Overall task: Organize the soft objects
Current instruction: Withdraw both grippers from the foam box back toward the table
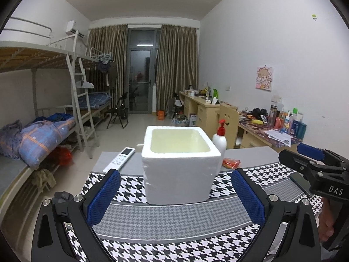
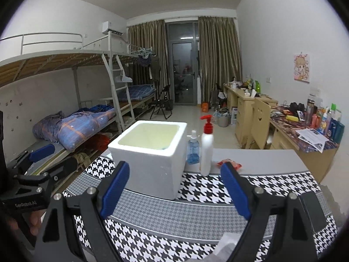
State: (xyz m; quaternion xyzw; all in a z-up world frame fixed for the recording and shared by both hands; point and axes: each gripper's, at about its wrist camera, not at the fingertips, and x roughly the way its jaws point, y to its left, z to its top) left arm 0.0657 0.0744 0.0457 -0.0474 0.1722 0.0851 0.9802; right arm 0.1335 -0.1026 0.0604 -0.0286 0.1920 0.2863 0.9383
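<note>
A white foam box (image 1: 180, 163) stands open-topped on a houndstooth cloth (image 1: 174, 222), also in the right wrist view (image 2: 150, 152). A small red-orange soft packet (image 1: 231, 163) lies behind the box on the grey table, also in the right wrist view (image 2: 234, 164). My left gripper (image 1: 175, 196) is open and empty, just in front of the box. My right gripper (image 2: 174, 185) is open and empty, to the right of the box's front; it also shows in the left wrist view (image 1: 309, 159). A pale crumpled thing (image 2: 226, 246) lies at the bottom edge.
A white pump bottle with red top (image 2: 206, 148) and a blue sanitizer bottle (image 2: 193, 150) stand right of the box. A white remote (image 1: 121, 159) lies to its left. A dark flat object (image 2: 312, 209) lies on the cloth at right. Bunk beds left, desks right.
</note>
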